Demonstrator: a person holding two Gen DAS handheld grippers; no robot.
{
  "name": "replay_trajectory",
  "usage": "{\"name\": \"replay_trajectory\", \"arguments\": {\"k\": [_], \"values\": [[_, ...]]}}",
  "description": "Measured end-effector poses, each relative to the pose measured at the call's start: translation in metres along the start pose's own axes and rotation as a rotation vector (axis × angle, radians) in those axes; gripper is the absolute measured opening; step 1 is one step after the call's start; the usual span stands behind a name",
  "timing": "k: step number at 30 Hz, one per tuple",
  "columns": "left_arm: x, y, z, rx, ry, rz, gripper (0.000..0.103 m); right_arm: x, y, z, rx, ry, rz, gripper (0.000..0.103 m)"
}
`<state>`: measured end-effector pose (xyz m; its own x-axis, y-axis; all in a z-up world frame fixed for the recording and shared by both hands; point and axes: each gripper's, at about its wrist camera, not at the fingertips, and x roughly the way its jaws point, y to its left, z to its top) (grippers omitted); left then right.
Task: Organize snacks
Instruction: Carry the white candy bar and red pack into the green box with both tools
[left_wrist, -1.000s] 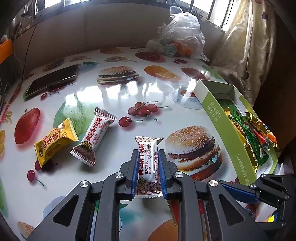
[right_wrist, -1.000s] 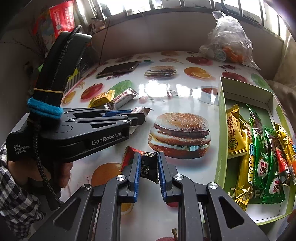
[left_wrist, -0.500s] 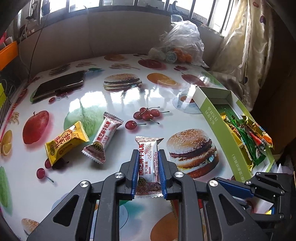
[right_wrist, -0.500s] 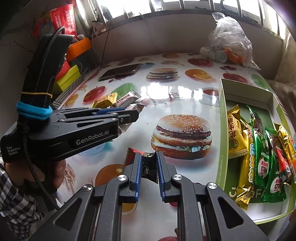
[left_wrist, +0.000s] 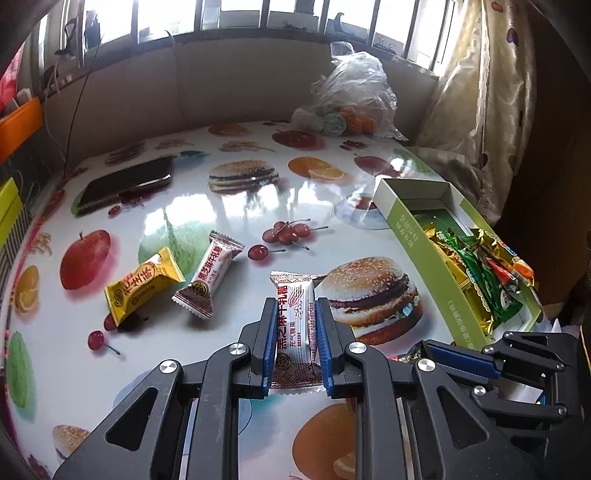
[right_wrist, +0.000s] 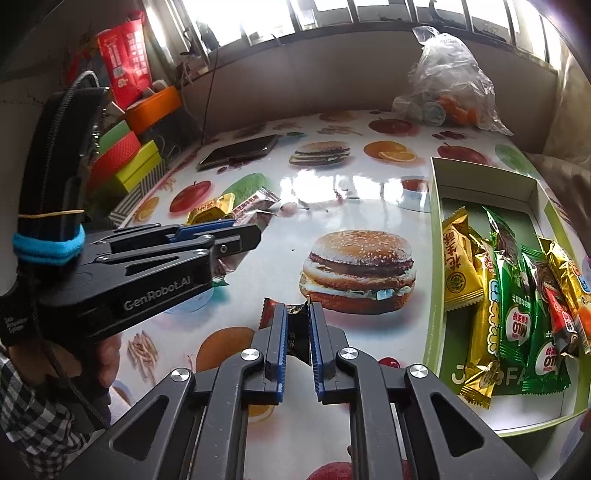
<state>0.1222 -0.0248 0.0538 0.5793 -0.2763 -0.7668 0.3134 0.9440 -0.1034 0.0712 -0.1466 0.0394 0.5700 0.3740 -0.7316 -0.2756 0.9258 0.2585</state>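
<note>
While both tools work at once, left gripper (left_wrist: 295, 328) pinches a white nougat bar (left_wrist: 295, 325) lengthwise, apparently bound for the green box (right_wrist: 436, 295); right gripper (right_wrist: 295, 332) jaws are closing on a dark wrapped snack (right_wrist: 293, 325) beside that box.

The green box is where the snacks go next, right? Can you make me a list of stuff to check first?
1. Left tool has its snack: ok, the white nougat bar sits pinched between its pads.
2. Right tool has its snack: not ok yet, its jaws are closing with the dark wrapper between them.
3. Green box is open: ok.
4. Room left in the box: ok, bare floor shows at its far end.
5. Path to the box is free: ok, only printed tablecloth lies between.
6. Snacks left on the table: not ok, the yellow pack and second white bar wait.
</note>
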Motion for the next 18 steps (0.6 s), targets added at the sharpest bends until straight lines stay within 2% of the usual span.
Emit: {"name": "replay_trajectory", "arguments": {"k": [18], "values": [[-0.028,-0.016,0.002,0.028,-0.045,-0.011,0.021,-0.026,-0.007,-0.001,0.029,-0.052,-0.01,0.008]]}}
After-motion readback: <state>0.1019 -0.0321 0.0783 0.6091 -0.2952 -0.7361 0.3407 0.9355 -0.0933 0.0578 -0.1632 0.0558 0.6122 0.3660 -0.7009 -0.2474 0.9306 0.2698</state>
